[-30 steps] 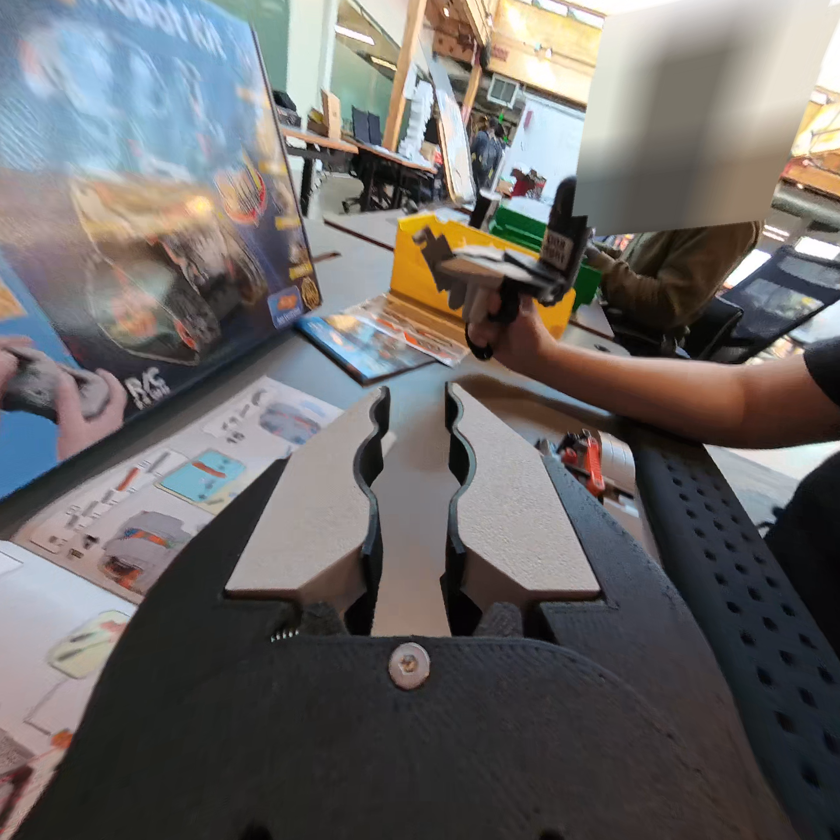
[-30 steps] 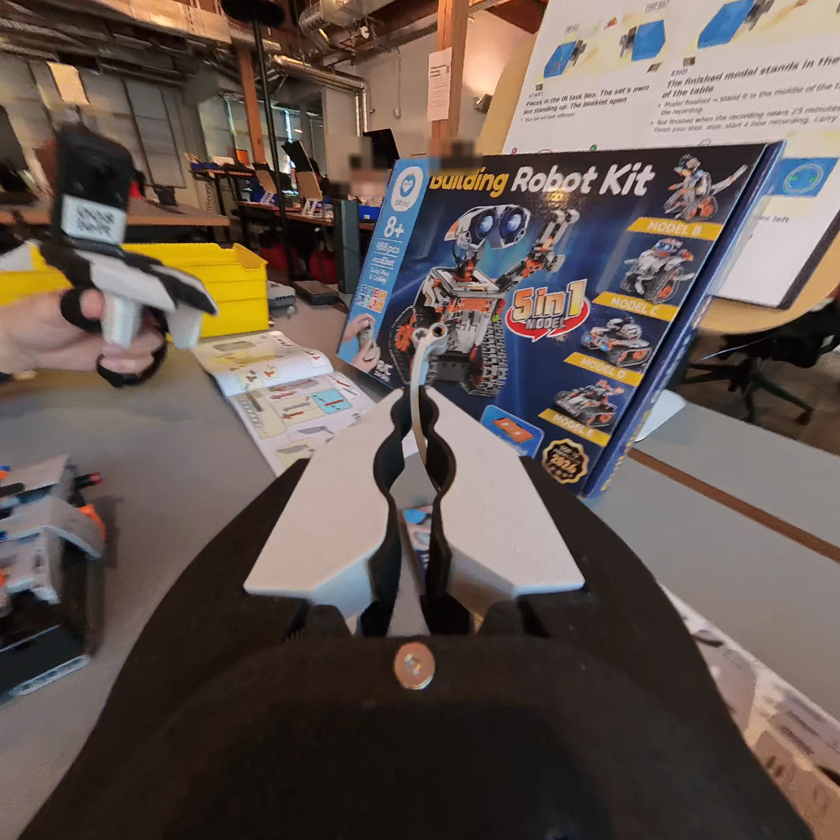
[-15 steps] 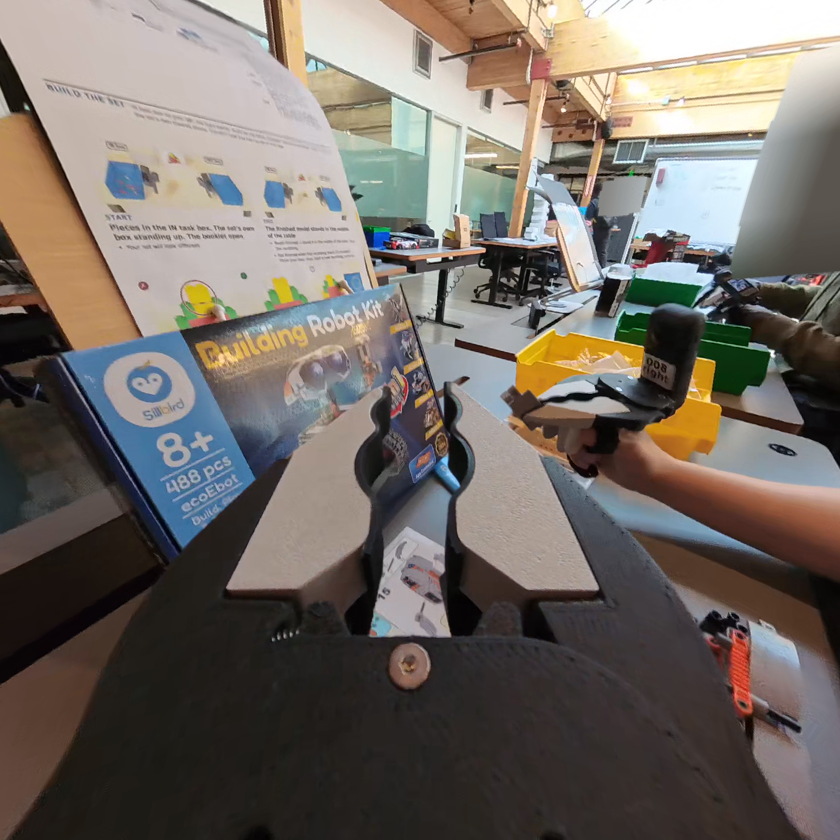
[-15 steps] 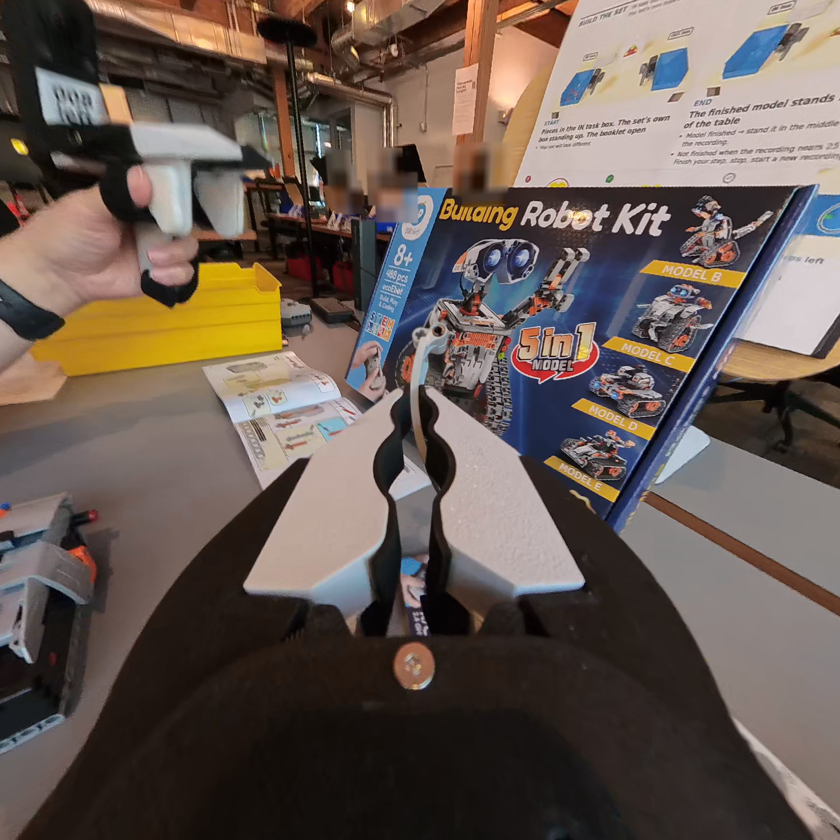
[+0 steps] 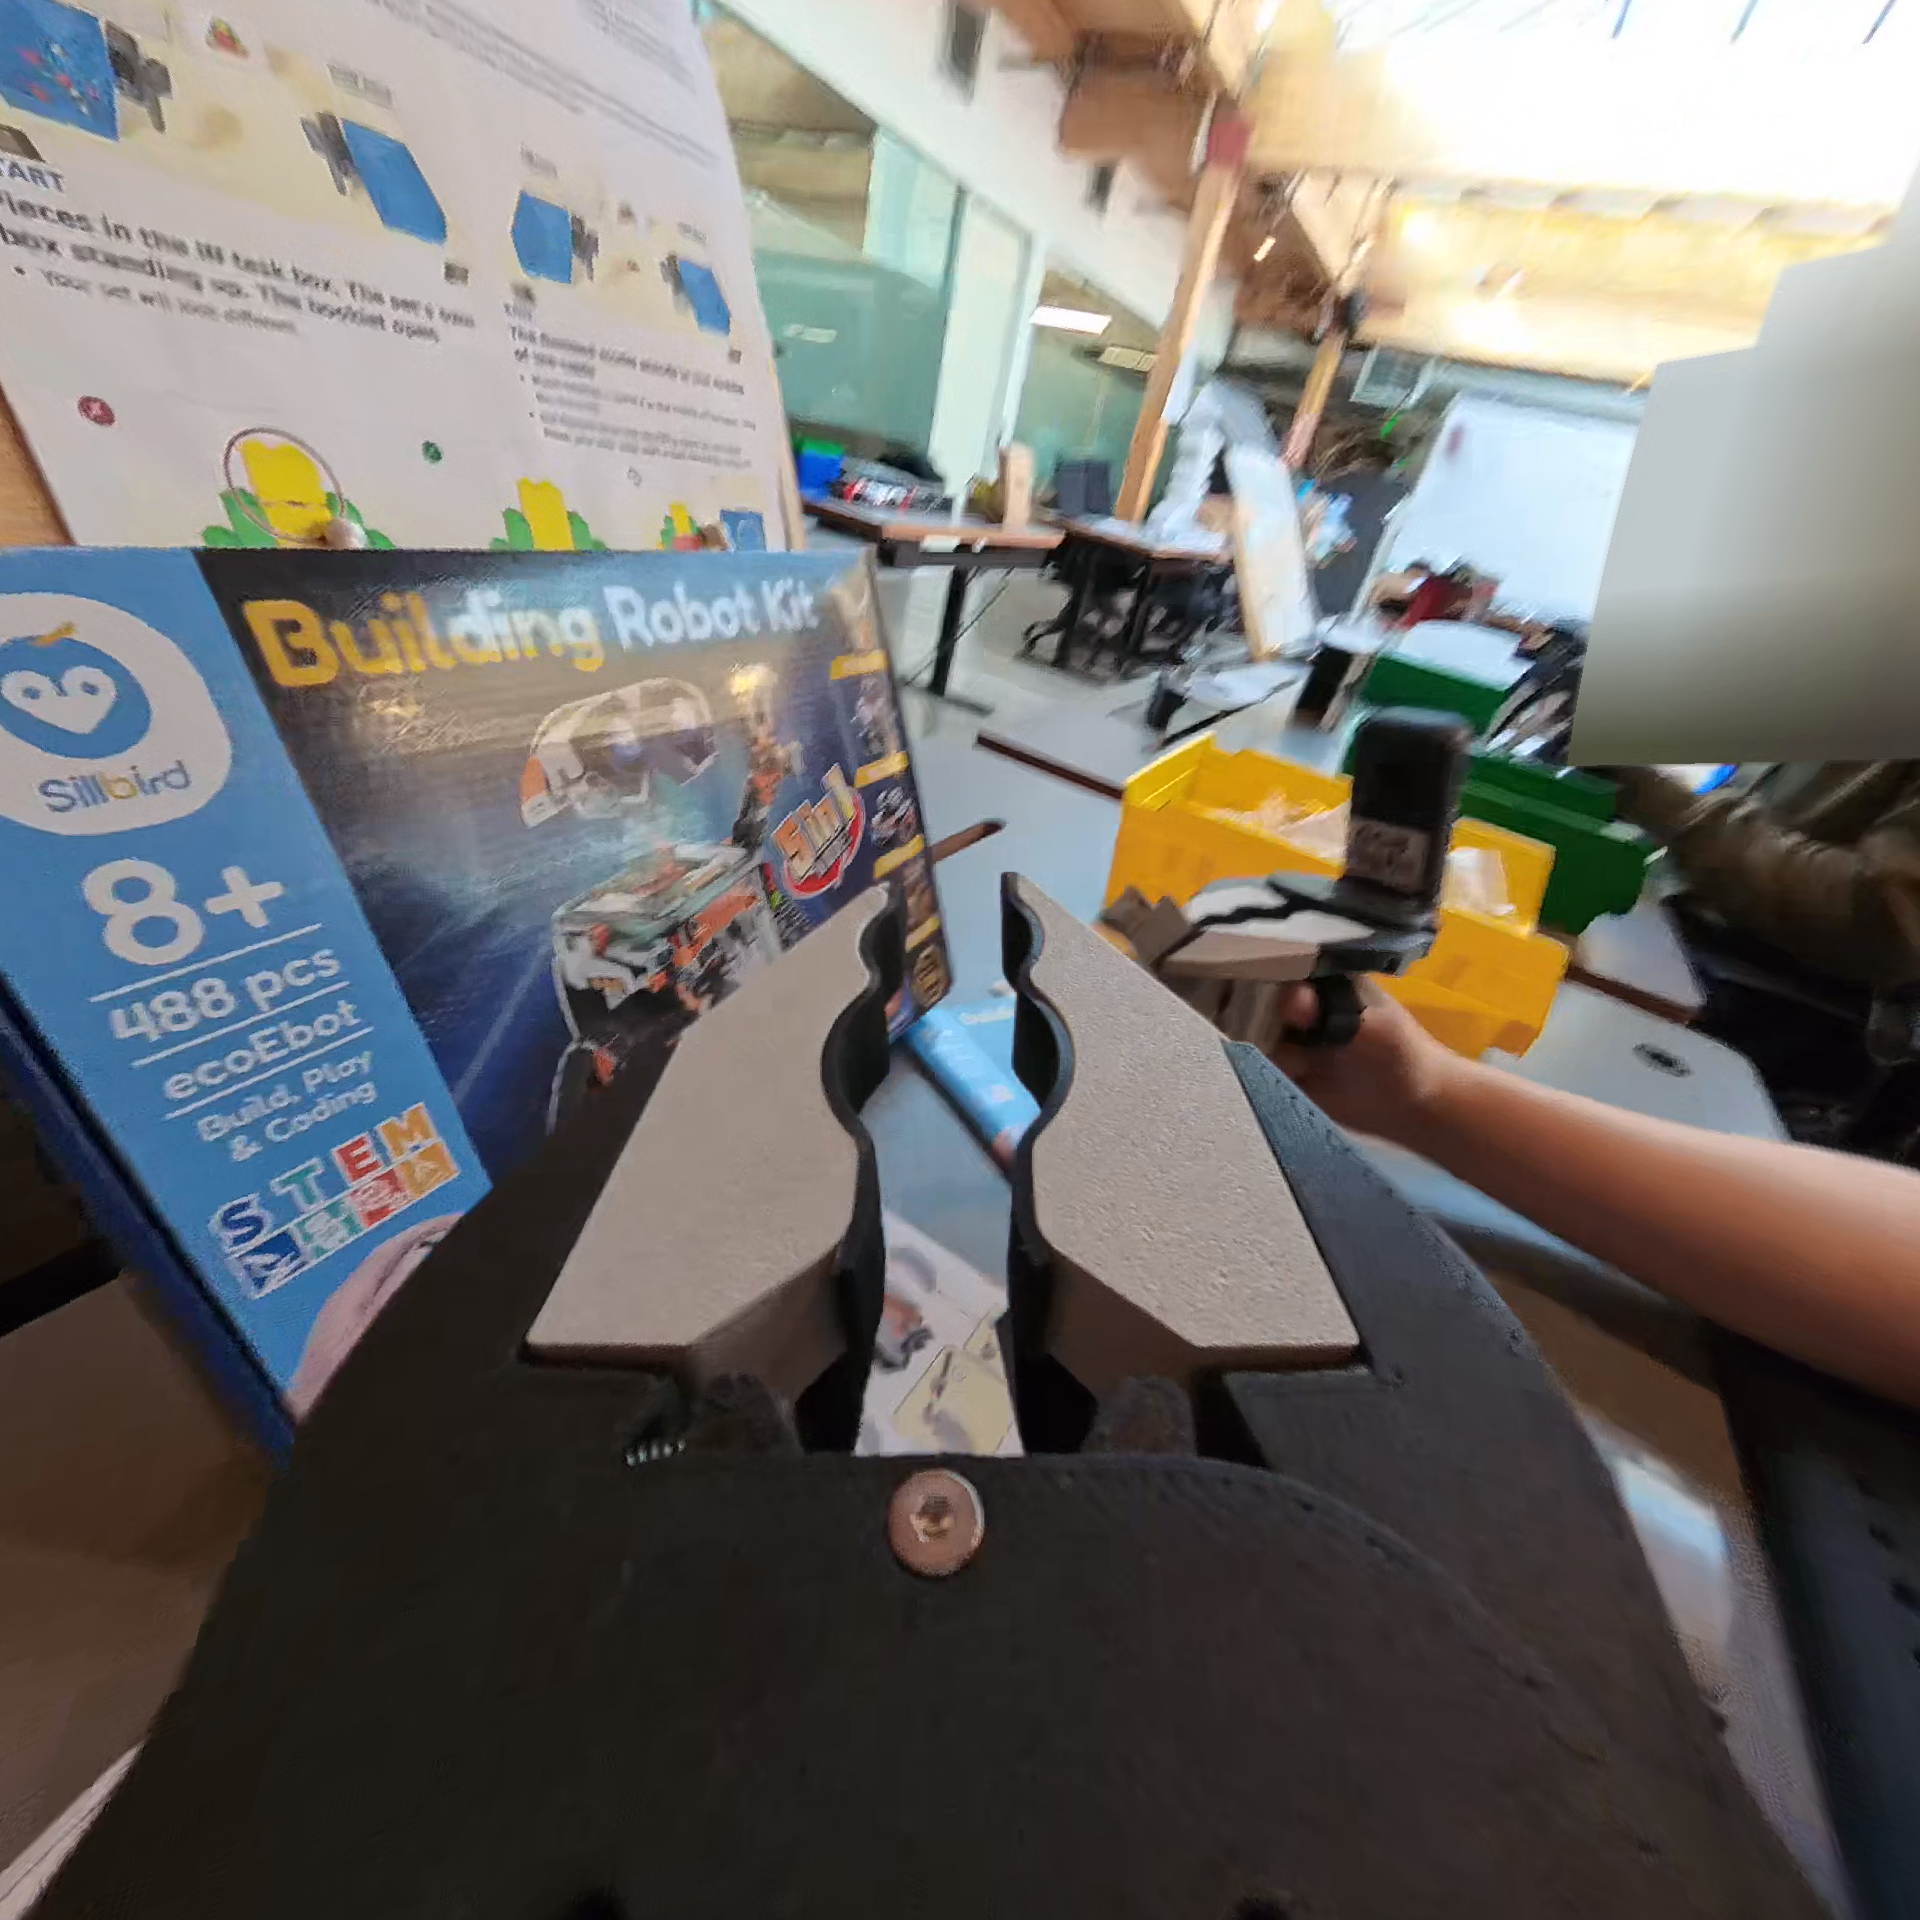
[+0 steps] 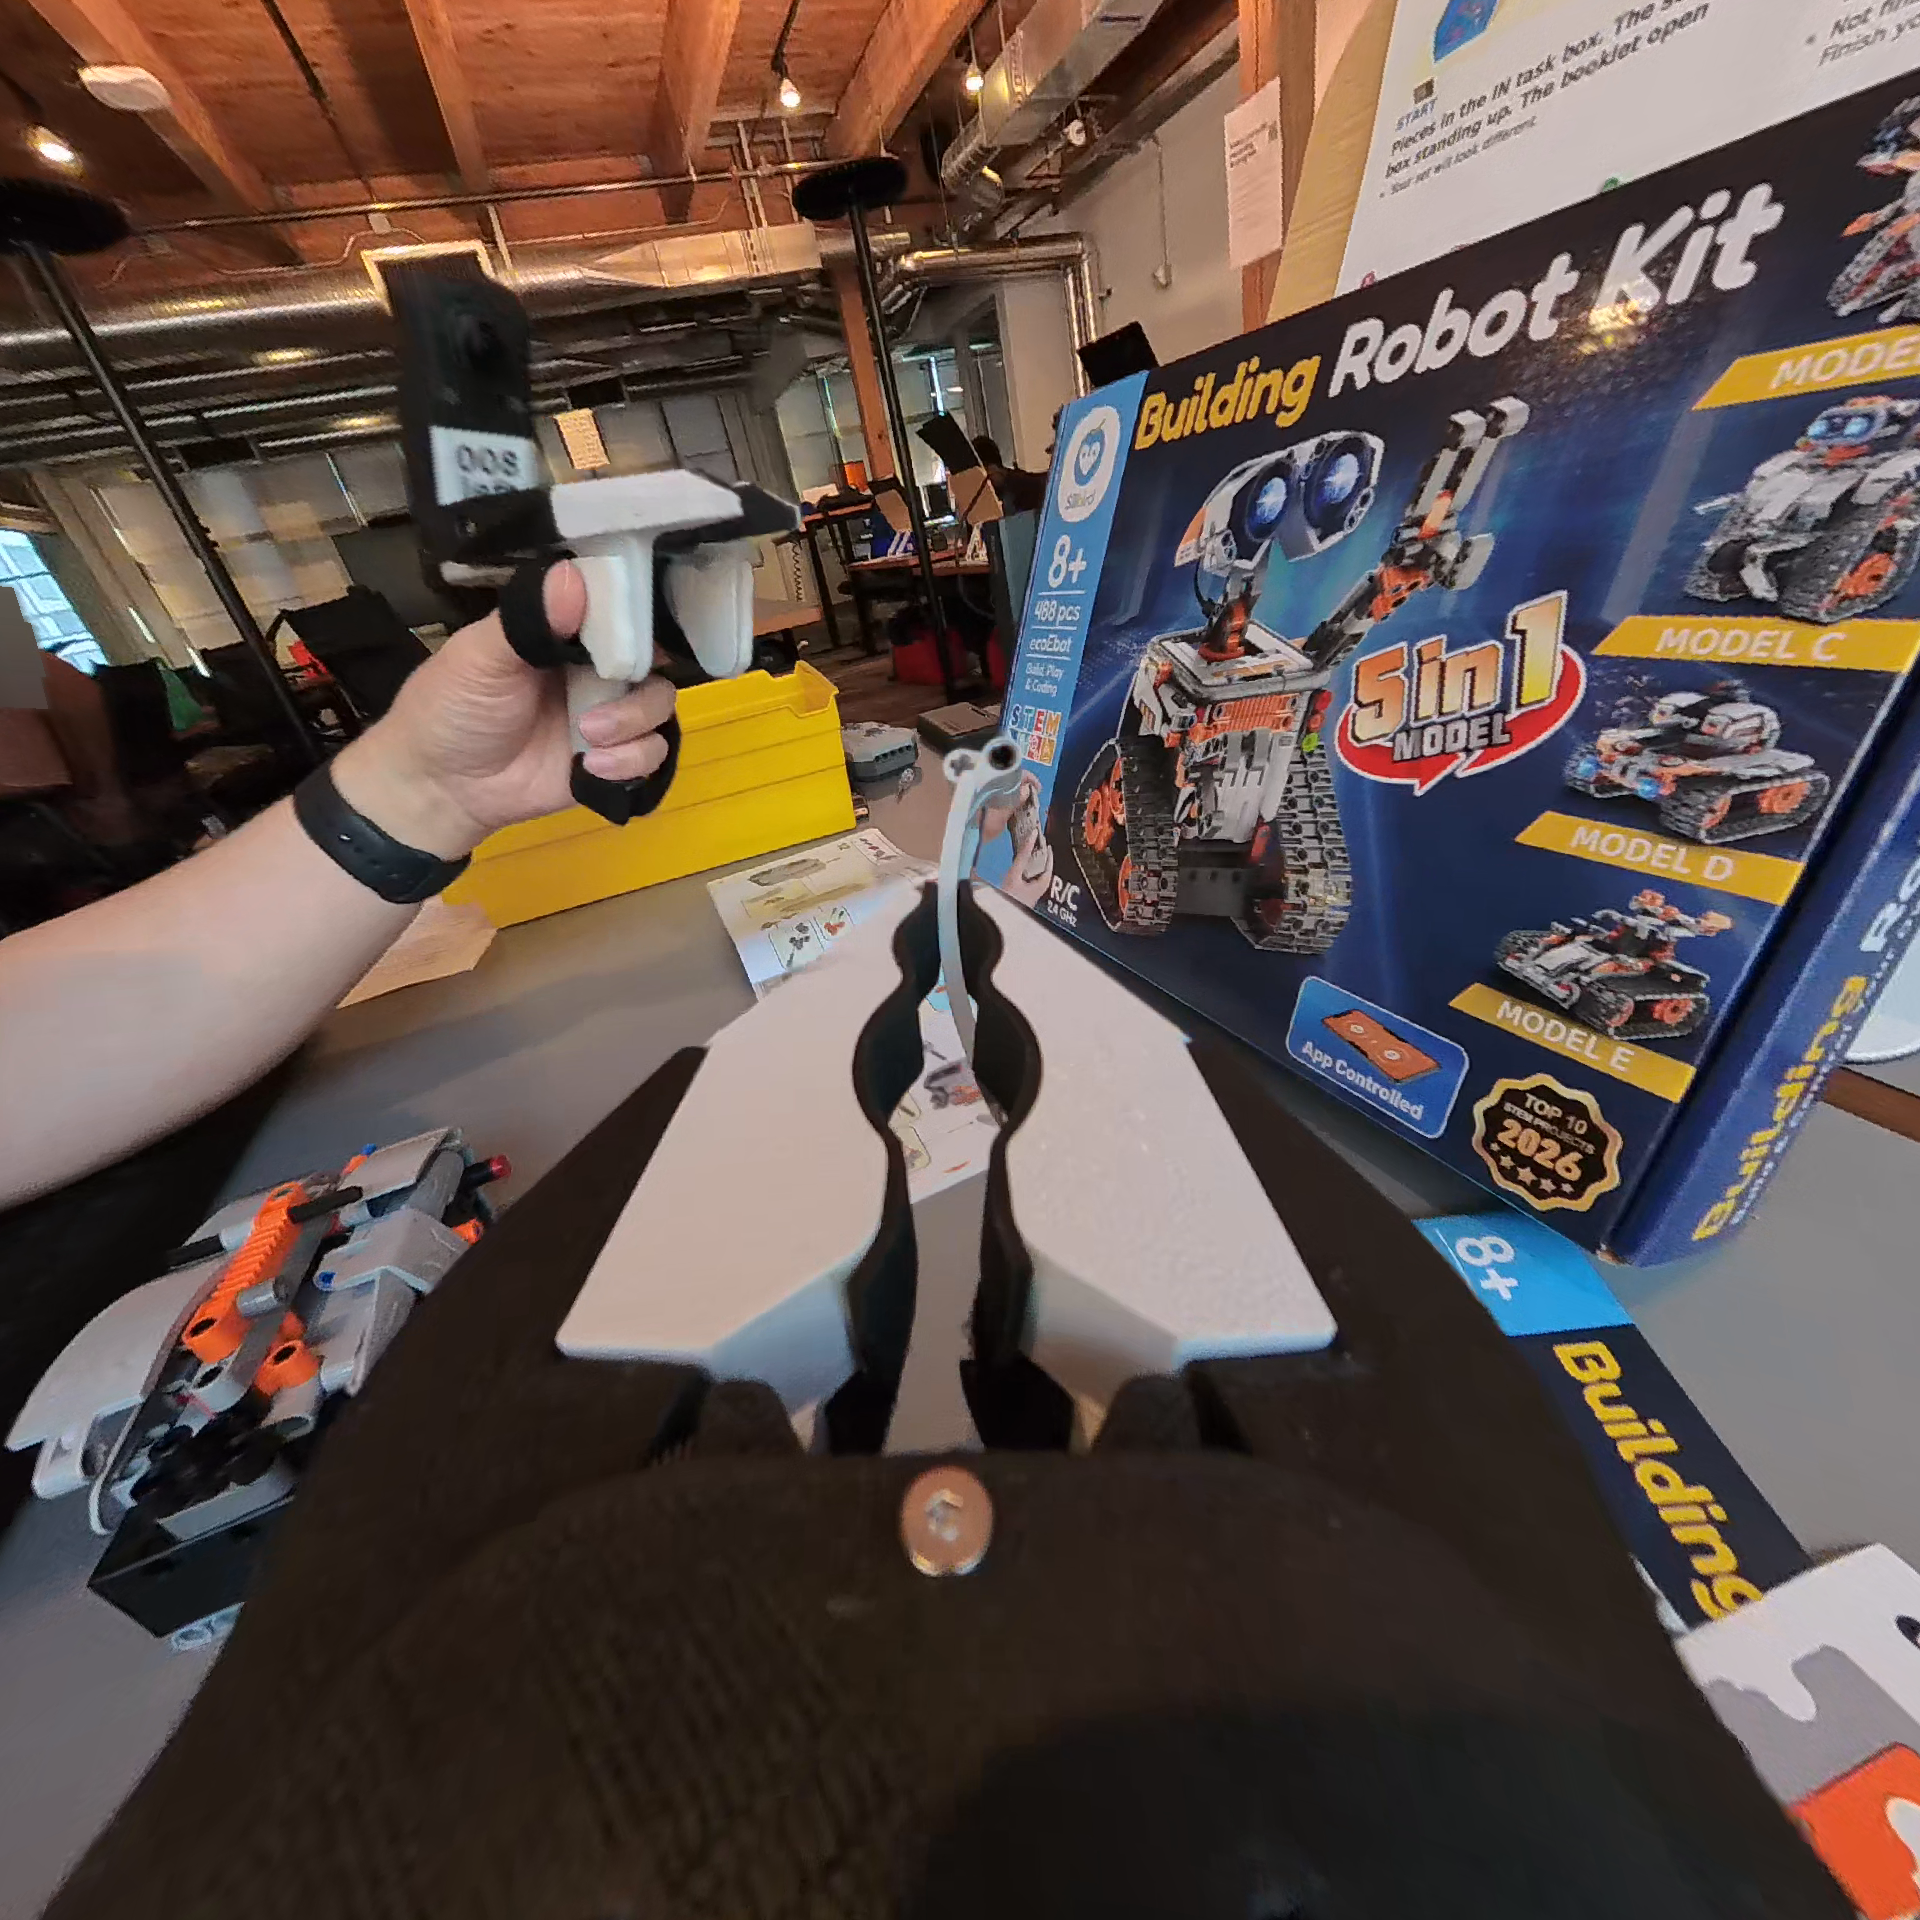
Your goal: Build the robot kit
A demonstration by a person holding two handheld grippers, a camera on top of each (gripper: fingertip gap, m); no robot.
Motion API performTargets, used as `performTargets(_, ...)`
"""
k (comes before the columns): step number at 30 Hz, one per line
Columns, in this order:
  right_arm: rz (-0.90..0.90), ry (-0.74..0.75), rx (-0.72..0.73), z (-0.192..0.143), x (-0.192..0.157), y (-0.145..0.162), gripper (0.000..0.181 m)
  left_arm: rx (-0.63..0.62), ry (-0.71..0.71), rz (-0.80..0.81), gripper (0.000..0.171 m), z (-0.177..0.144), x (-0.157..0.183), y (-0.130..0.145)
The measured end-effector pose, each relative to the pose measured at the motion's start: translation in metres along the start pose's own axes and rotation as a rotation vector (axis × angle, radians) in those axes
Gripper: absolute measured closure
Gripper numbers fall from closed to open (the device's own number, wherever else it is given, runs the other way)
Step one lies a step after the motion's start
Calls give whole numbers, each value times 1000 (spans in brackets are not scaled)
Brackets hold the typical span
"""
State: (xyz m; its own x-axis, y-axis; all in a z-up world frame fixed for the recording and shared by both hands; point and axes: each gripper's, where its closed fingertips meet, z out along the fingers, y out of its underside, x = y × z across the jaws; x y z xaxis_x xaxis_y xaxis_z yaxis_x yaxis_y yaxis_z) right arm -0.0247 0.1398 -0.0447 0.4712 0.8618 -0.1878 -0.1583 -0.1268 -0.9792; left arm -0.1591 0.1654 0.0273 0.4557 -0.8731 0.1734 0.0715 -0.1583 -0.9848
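Observation:
My right gripper (image 6: pixel 951 904) is shut on a thin curved grey beam (image 6: pixel 958 831) that sticks up beyond the fingertips, with a round hole at its top end. It hovers above the grey table (image 6: pixel 540 1029), in front of the upright blue robot kit box (image 6: pixel 1455 675). My left gripper (image 5: pixel 940 904) is open and empty, held in the air facing the same box (image 5: pixel 520 779). It also shows in the right wrist view (image 6: pixel 717 520), raised high at the left. The right gripper shows in the left wrist view (image 5: pixel 1153 925). A partly built grey and orange model (image 6: pixel 260 1299) lies at the near left.
An open instruction booklet (image 6: pixel 810 904) lies on the table before the box. A yellow bin (image 6: pixel 727 790) stands behind it, green bins (image 5: pixel 1558 831) farther back. A second printed box (image 6: pixel 1642 1455) lies flat at the near right. A white instruction poster (image 5: pixel 364 260) stands behind the kit box. Spacing between my two grippers at the tips: around 15 centimetres.
My left gripper has risen and swung from the table up toward the kit box. My right gripper has tilted upward and come nearer the box, still holding the grey beam.

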Motion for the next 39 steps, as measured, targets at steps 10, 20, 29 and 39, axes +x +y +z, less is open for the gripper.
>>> performTargets(10, -172, 193, -70, -5, 20, 15, 181, -64, -146, -73, 163, -11, -7, -15)
performTargets(20, -255, 198, -170, 1, 17, 32, 181, -155, -62, -256, 163, -12, 11, -8)
performTargets(29, -288, 207, -187, 1, 17, 33, 181, -149, -25, -286, 164, -9, 20, -11)
performTargets(39, -285, 207, -204, 2, 18, 37, 181, -116, -8, -279, 165, -13, 27, -22)
